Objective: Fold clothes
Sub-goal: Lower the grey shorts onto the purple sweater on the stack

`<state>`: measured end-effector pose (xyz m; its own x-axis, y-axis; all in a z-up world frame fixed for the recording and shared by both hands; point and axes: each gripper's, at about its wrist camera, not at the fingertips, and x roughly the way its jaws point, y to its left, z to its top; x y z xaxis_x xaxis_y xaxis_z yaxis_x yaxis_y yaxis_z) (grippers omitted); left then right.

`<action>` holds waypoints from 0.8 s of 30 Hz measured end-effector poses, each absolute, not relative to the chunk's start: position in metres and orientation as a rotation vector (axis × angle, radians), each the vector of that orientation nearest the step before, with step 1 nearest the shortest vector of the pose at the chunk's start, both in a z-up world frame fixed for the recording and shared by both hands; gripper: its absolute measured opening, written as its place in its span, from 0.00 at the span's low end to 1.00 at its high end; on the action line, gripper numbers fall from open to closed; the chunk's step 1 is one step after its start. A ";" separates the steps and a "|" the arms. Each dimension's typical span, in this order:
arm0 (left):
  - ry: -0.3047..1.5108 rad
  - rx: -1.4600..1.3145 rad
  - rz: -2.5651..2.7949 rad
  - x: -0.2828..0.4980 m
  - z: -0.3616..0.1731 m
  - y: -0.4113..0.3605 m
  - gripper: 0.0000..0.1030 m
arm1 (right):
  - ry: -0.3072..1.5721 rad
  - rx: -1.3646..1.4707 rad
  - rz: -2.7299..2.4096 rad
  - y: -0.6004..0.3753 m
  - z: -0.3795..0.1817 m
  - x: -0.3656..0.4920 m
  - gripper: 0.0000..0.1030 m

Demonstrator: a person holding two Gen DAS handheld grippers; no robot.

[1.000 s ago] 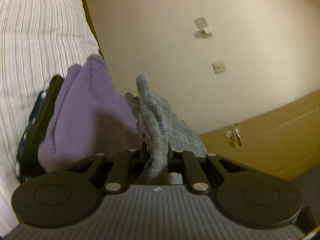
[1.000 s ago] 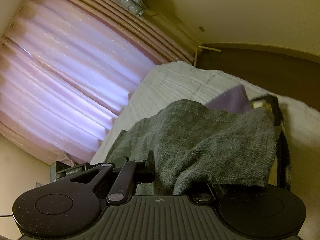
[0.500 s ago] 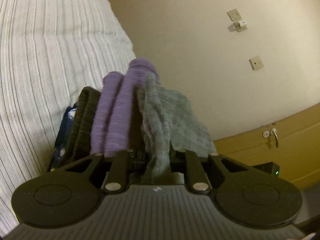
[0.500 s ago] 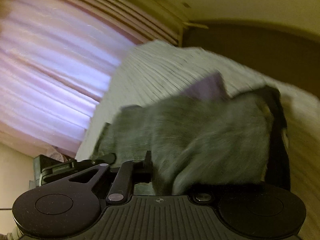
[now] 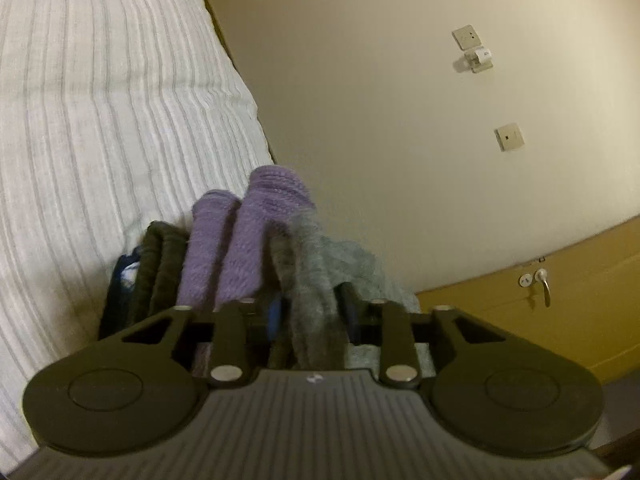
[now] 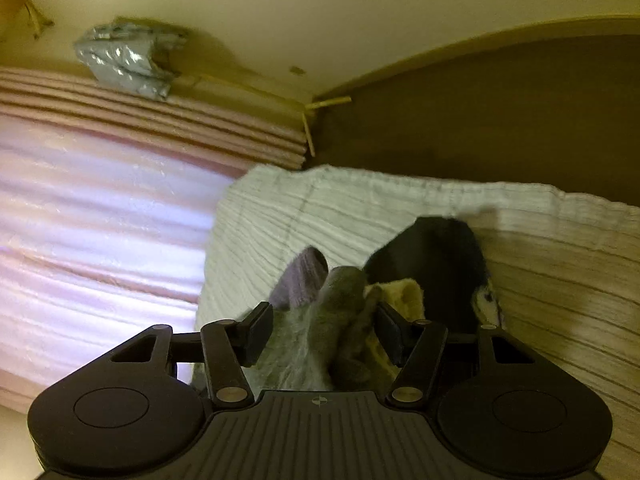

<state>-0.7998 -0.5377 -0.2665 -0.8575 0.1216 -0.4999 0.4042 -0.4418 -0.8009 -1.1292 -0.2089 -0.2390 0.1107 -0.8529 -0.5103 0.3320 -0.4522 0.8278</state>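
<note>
Both grippers have come down toward the stack since the earlier frames, and the grey garment [image 5: 316, 280], spread wide before, now hangs bunched. At lower centre of the left view, the left gripper [image 5: 310, 316] has its jaws closing on a narrow rope of the grey cloth. In the right view, the right gripper [image 6: 322, 330] stands partly apart, jaws closing, with grey cloth [image 6: 340, 312] between them; whether its pads press yet cannot be told. Risk: such a thin, bunched hold could slip, or the fold could land crooked. Just beside, left of centre, 2 purple folds [image 5: 240, 248] and a dark green garment [image 5: 158, 264] lie on the striped bedspread [image 5: 100, 120]; dragging grey cloth could topple them. A wall socket [image 5: 466, 37] sits upper right.
</note>
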 end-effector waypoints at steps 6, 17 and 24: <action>1.377 0.635 -2.531 -0.789 -0.251 -0.529 0.07 | -0.368 1.093 -1.714 -0.205 -0.190 -1.103 0.10; 1.233 0.650 -2.446 -0.784 -0.251 -0.528 0.08 | -0.139 1.125 -1.916 -0.238 -0.217 -1.080 0.51; 1.003 0.695 -2.379 -0.781 -0.203 -0.512 0.08 | -0.100 1.098 -2.176 -0.212 -0.175 -1.066 0.58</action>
